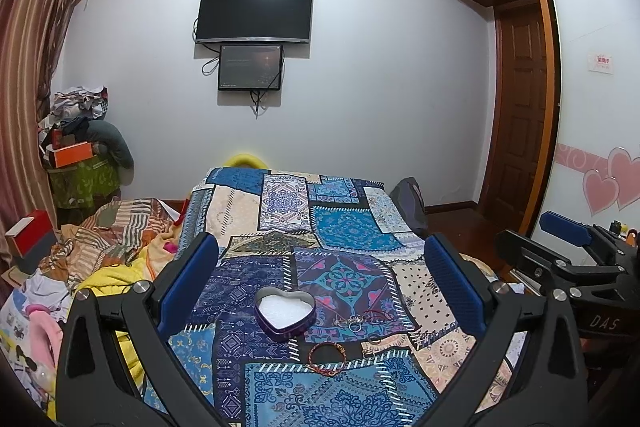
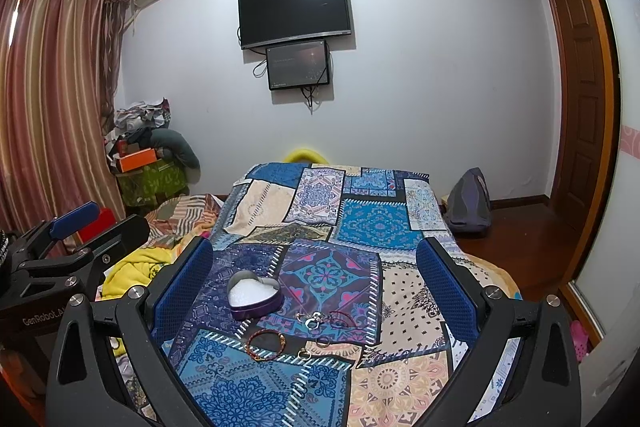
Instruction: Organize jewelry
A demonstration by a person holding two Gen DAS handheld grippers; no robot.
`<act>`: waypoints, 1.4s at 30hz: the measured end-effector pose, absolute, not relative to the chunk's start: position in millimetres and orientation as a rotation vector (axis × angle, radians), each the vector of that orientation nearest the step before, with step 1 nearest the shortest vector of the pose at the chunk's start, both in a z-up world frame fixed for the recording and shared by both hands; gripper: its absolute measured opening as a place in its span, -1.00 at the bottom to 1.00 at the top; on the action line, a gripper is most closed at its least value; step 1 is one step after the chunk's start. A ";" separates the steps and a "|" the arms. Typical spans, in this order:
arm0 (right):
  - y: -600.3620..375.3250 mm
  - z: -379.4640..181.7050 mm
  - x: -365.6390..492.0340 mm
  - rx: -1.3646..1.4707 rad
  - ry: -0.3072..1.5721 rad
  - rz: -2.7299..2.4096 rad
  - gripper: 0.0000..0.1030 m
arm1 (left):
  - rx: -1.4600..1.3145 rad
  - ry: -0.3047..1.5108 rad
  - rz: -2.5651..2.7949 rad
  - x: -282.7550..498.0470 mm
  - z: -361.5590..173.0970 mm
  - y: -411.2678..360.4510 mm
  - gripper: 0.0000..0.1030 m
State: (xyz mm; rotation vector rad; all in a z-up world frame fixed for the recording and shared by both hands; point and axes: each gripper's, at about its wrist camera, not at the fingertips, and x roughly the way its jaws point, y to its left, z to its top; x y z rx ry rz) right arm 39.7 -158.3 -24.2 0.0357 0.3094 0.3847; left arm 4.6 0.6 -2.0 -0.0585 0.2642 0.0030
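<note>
a bedroom with a pale wall carries a dark television (image 1: pixel 254 11) and a smaller screen (image 1: pixel 250 67) just under it; striped curtains (image 2: pixel 48 99) hang at the left side and a wooden door (image 2: pixel 580 99) stands at the right. the bed is covered by a blue patchwork bedspread (image 1: pixel 344 223), and on it lies the jewelry. a purple heart-shaped tin (image 1: pixel 285 311) sits open with white padding inside. just in front of the tin lies a red beaded bracelet (image 1: pixel 327 357) with a gold clasp. to the right of the tin, near but apart from it, are silver rings (image 2: pixel 314 319) beside a thin red cord (image 2: pixel 343 318), and two small ring-like pieces lie nearer the camera by the bracelet; their detail is too small to tell. the left claw (image 1: pixel 320 281) hangs above the bedspread with its blue pads spread wide, holding nothing. the right claw (image 2: pixel 314 281) is likewise spread wide and empty, hanging over the same spot, with the tin and jewelry framed between its fingers. crumpled clothes (image 1: pixel 112 239) lie piled left of the bedspread.
</note>
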 end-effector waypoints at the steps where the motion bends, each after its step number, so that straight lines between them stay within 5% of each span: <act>1: -158.4 -24.3 39.6 0.036 0.309 0.385 0.96 | -0.059 0.265 0.003 4.5 -2.0 0.8 1.00; 26: -162.5 -42.2 62.5 0.031 0.378 0.357 0.96 | -0.078 0.322 -0.002 25.3 -13.8 8.7 1.00; 42: -172.8 -122.4 124.6 -0.025 0.663 0.337 0.96 | -0.155 0.672 0.095 110.3 -107.4 41.5 1.00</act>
